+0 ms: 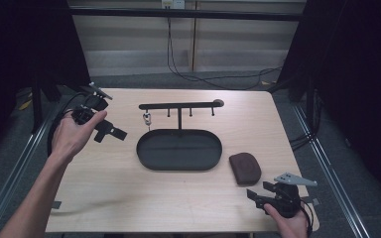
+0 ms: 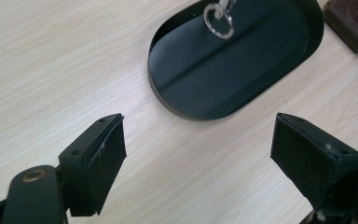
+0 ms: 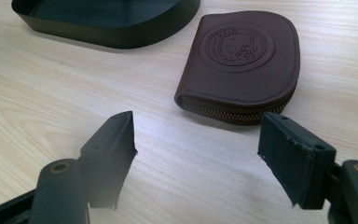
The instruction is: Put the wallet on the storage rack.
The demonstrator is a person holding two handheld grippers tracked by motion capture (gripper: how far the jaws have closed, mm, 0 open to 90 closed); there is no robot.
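Note:
A black oval tray [image 1: 178, 153] lies mid-table, and a T-shaped hanger bar [image 1: 178, 105] rises from its far rim. A small metal keyring [image 1: 147, 118] hangs from the bar's left hook; in the left gripper view the keyring [image 2: 219, 23] dangles over the tray [image 2: 223, 70]. My left gripper [image 1: 110, 134] is held above the table left of the tray, its jaws open and empty [image 2: 198, 135]. A brown leather zip pouch [image 1: 245, 167] lies right of the tray. My right gripper [image 1: 259, 192] rests near the front right corner, open, just short of the pouch [image 3: 242, 60].
The wooden table [image 1: 129, 198] ends close behind the right hand. Black cables [image 1: 213, 79] run over the floor beyond the far edge. Dark curtains [image 1: 25, 44] and metal rails flank both sides. The tray's wall [image 3: 121, 35] stands beyond the right gripper's left jaw.

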